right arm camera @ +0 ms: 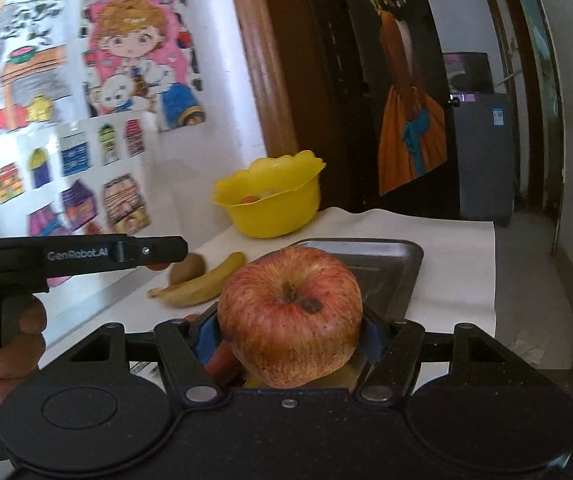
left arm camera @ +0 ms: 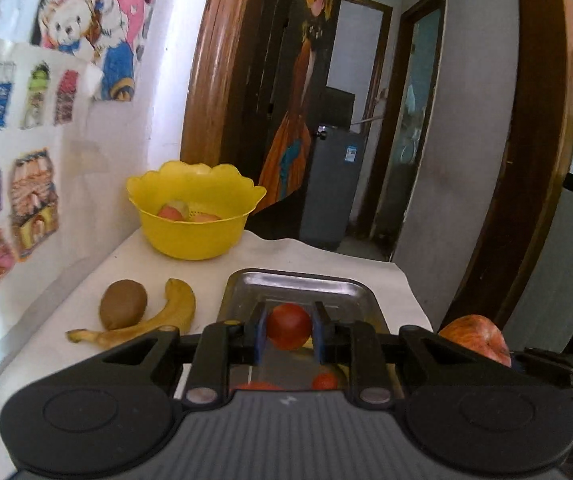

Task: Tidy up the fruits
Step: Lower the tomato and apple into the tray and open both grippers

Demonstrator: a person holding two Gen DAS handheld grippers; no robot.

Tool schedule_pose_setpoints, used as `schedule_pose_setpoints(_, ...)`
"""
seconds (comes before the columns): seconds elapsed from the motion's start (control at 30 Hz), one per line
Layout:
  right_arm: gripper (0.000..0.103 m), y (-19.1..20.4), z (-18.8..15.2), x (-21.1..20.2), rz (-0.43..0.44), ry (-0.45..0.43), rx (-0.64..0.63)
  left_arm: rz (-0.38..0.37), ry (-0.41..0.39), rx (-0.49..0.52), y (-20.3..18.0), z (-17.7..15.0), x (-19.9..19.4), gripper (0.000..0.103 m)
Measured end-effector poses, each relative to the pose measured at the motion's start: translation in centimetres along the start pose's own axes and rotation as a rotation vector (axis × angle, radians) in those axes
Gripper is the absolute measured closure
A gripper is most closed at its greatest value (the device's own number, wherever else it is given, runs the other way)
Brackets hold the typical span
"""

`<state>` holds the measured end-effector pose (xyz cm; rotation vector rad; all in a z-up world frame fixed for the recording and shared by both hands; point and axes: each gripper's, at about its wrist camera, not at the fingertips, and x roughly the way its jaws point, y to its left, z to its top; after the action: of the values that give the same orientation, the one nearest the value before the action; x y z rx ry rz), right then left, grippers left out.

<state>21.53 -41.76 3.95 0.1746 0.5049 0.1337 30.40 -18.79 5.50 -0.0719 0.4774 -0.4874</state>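
Both grippers are loaded: the left gripper (left arm camera: 289, 330) is clamped on a small red fruit (left arm camera: 288, 326), its blue pads (left arm camera: 261, 330) pressing each side, held above the metal tray (left arm camera: 302, 286); the right gripper (right arm camera: 290, 330) is closed around a large red apple (right arm camera: 290, 316), stem end facing the camera, also over the tray (right arm camera: 386, 268). A yellow bowl (left arm camera: 194, 226) at the back of the table already holds some fruit; a kiwi (left arm camera: 123, 303) and a banana (left arm camera: 150, 322) lie touching each other left of the tray. The apple looks heavy, hard and smooth-skinned, so it is best gripped across its widest girth, as now; a brown spot by the stem hints at a softer patch. The small fruit seems light and perhaps thin-skinned; a gentle squeeze across its middle should do, since too much could bruise it.
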Motion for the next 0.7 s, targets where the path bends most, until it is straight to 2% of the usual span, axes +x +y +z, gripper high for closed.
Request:
schedule_pose_setpoints(0.13, 0.034, -0.8, 0.9, 3.3, 0.006, 0.029, -0.019, 0.024, 0.01, 0.01, 0.8, 0.0, 3.3, 0.079)
schedule_pose_setpoints(0.33, 0.034, -0.5, 1.6, 7.0, 0.026, 0.077, -0.079, 0.032, 0.111, -0.011, 1.9, -0.6, 7.7, 0.079)
schedule_pose_setpoints(0.53, 0.034, -0.2, 1.3, 8.8, 0.032, 0.125, -0.122, 0.019, 0.192, -0.045, 2.8, -1.1, 9.0, 0.079)
schedule_pose_setpoints(0.7, 0.034, -0.4, 0.8, 9.6, 0.029, 0.149, -0.122, 0.019, 0.23, -0.061, 3.2, -1.5, 9.6, 0.079)
